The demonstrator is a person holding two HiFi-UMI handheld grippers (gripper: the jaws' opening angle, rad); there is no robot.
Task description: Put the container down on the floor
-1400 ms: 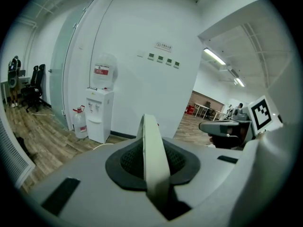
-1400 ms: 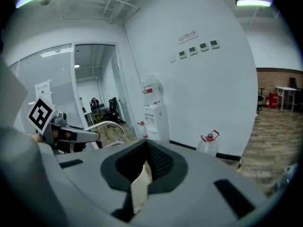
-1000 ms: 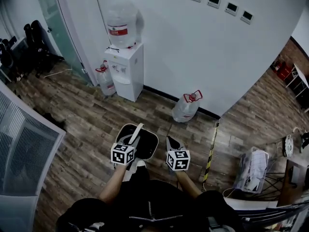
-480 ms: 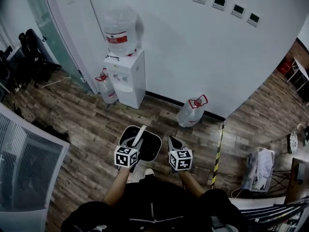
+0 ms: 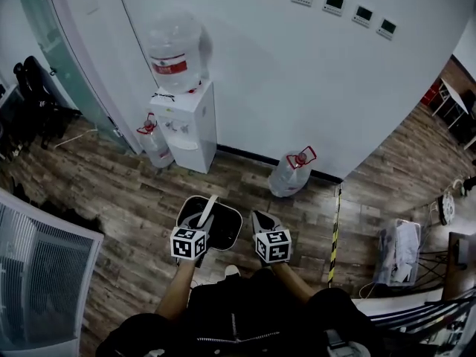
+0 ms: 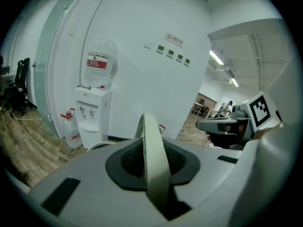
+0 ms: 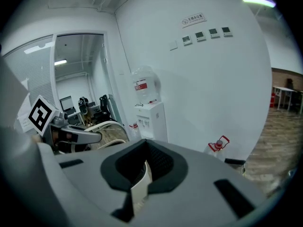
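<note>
A dark container with a white rim (image 5: 223, 205) hangs in front of the person, over the wooden floor (image 5: 119, 192). Its white handle (image 5: 207, 210) stands up from it and runs into my left gripper (image 5: 201, 227), which is shut on it. In the left gripper view the handle (image 6: 152, 150) rises as a pale band straight out of the jaws, and the rim (image 6: 97, 144) shows just beyond. My right gripper (image 5: 260, 220) hovers beside the container's right side with its jaws together and no hold on the container. Whether the container touches the floor is hidden.
A white water dispenser (image 5: 186, 125) with a large bottle (image 5: 175, 47) on top stands at the wall ahead. One bottle (image 5: 152, 143) sits on the floor to its left, another (image 5: 290, 175) to its right. A yellow-black strip (image 5: 332, 236) crosses the floor on the right, near a bag (image 5: 398, 251).
The head view has swung slightly, so the dispenser and wall sit a little differently. The grippers and container keep the same arrangement, and the left gripper still holds the handle.
</note>
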